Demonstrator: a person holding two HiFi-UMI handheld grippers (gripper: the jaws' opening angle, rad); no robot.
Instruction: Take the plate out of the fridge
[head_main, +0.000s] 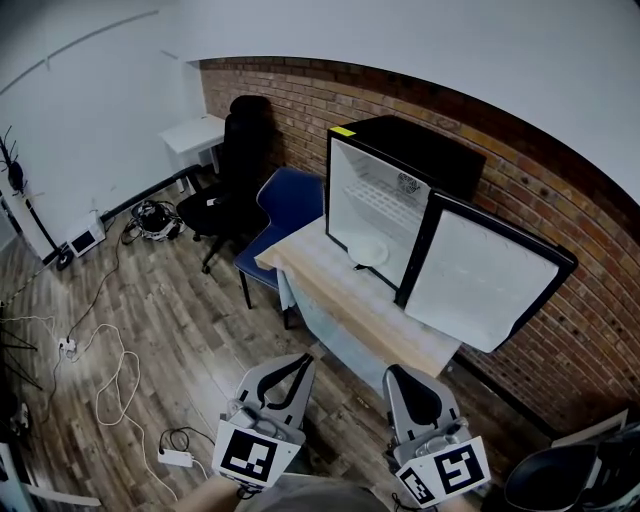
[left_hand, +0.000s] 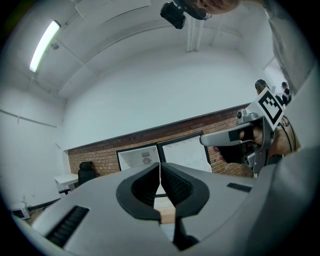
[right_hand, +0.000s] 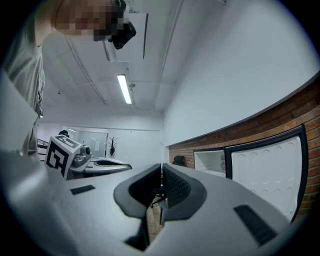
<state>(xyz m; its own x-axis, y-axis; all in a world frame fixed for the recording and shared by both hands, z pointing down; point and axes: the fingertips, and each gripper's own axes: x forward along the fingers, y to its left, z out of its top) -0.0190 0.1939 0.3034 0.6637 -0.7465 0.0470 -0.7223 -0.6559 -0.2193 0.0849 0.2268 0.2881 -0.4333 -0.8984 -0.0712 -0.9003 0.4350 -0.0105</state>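
Nothing is being grabbed here. The left gripper (left_hand: 160, 172) is seen in its own view with the jaws pressed fully together and nothing caught between them. Same deal for the right gripper (right_hand: 161, 174): jaws clenched shut, nothing in there. In the head view both are held low at the bottom edge of the frame, side by side, with their marker cubes nearest the camera and the jaws pointed up-frame toward the table.

The plate (head_main: 370, 253) is spotted inside the fridge (head_main: 405, 160), a bit right of centre in the head view. It's a white plate lying flat on the bottom of the white interior, close to the front edge. The fridge is a small black one, set on a wooden table (head_main: 340, 295) against the brick wall (head_main: 300, 95). The fridge door (head_main: 490, 280) is swung wide open to the right, with its white inner side shown to the camera. Both grippers are kept well apart from the fridge and the plate, so no contact is made.

Also in the room: a blue chair (head_main: 292, 205) is tucked at the table's left end, a black office chair (head_main: 235, 170) is parked just beyond it, and a white desk (head_main: 195, 132) is placed in the far corner. Cables (head_main: 110, 380) are strewn over the wood floor (head_main: 180, 310) at lower left.
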